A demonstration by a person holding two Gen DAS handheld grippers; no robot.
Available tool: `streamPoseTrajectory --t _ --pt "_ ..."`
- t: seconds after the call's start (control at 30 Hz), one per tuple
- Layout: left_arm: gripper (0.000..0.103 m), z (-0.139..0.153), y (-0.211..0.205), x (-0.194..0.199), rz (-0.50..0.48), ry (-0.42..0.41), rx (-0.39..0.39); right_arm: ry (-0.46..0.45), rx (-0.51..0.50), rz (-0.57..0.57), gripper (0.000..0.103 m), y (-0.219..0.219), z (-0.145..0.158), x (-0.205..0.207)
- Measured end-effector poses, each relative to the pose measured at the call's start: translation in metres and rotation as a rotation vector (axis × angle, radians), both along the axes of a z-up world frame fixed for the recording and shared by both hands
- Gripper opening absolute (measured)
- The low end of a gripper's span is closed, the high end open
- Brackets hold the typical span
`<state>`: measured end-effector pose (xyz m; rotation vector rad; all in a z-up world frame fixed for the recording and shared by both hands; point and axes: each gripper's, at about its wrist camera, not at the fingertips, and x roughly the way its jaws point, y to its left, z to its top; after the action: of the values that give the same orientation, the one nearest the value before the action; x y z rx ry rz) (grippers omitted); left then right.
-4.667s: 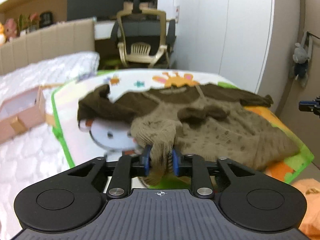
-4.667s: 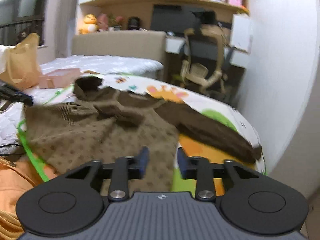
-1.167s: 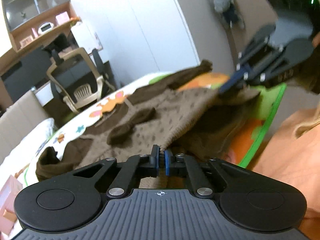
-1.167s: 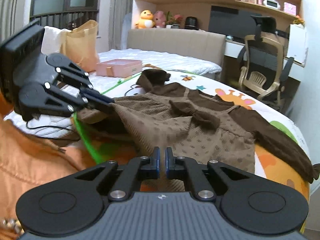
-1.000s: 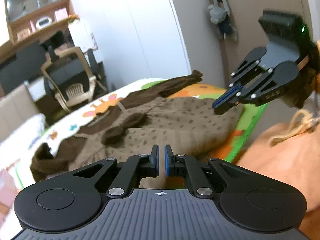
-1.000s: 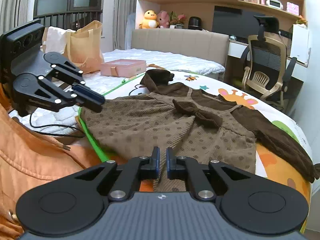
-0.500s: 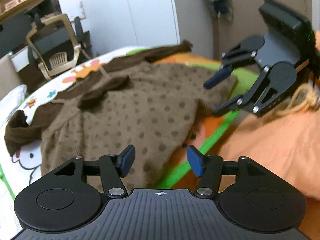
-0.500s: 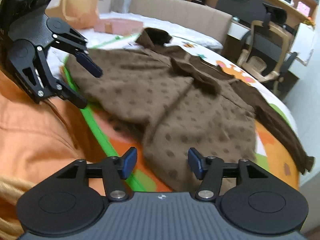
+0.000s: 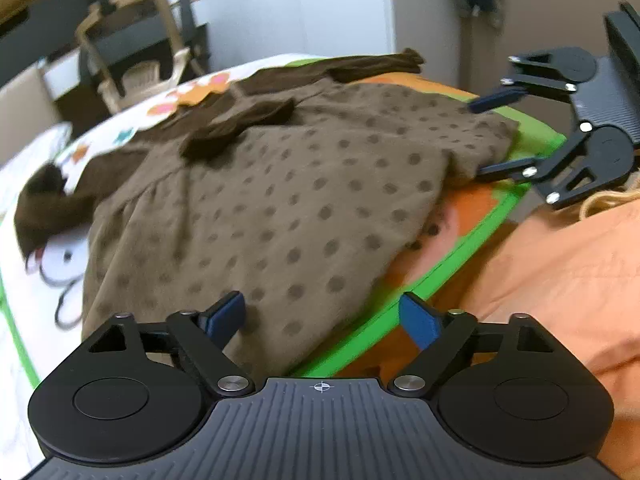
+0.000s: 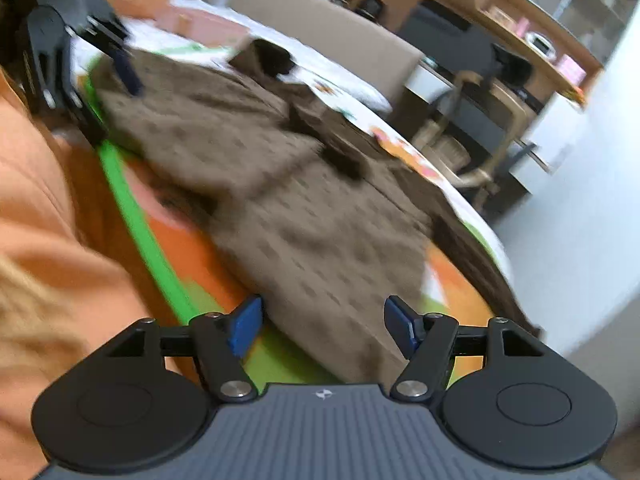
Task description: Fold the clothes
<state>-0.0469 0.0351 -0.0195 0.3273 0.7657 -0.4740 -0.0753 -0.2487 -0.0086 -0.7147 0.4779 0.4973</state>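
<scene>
While both hand-held grippers gape empty, left [image 9: 322, 316], right [image 10: 322, 326], soft dotted brown dress [image 9: 280, 200] lies flat

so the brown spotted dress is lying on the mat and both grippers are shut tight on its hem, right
Not quite. The dress does lie on the mat, but the left gripper and right gripper are open, having just opened, pads clear of the fabric. Both wrist views show it.

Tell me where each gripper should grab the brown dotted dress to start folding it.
Probably the hem of the dress, at the mat's near edge. The left gripper and right gripper, jaws just opened with nothing between them, sit over opposite hem corners; coming in low from the near side should catch the loose edge.
</scene>
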Motion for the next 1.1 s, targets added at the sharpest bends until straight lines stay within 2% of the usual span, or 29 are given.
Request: streamPoseTrajectory --t 0.1,0.2,0.33,0.4,0.5,0.6,0.67,0.83,1.0,1.1 --pt "0.093 -0.001 0.023 0.005 0.070 0.037 -0.048 -0.026 -0.036 -0.077 0.068 -0.019 -0.001 0.002" --pt "0.093 0.000 0.048 0.011 0.154 0.073 -0.131 -0.069 -0.040 -0.100 0.068 -0.019 -0.007 0.004" --pt "0.093 0.004 0.070 0.018 0.231 0.103 -0.237 -0.130 0.058 -0.081 0.067 -0.005 -0.006 0.006" --pt "0.093 0.004 0.072 0.019 0.240 0.107 -0.253 -0.157 0.177 -0.108 0.066 -0.005 0.007 0.009" --pt "0.093 0.005 0.073 0.019 0.240 0.107 -0.256 -0.243 0.298 -0.206 0.065 -0.021 0.028 0.009" --pt "0.093 0.005 0.083 0.020 0.261 0.115 -0.298 -0.335 0.338 -0.317 0.060 -0.042 0.042 0.007" --pt "0.093 0.005 0.090 0.021 0.277 0.122 -0.329 -0.361 0.357 -0.374 0.060 -0.054 0.048 0.006" --pt "0.093 0.006 0.095 0.023 0.302 0.132 -0.370 -0.310 0.357 -0.411 0.060 -0.067 0.046 0.014" --pt "0.094 0.010 0.101 0.023 0.348 0.133 -0.366 -0.190 0.343 -0.302 0.066 -0.047 0.037 0.024" --pt "0.095 0.015 0.109 0.023 0.402 0.137 -0.362 -0.114 0.409 -0.238 0.069 -0.038 0.041 0.035"
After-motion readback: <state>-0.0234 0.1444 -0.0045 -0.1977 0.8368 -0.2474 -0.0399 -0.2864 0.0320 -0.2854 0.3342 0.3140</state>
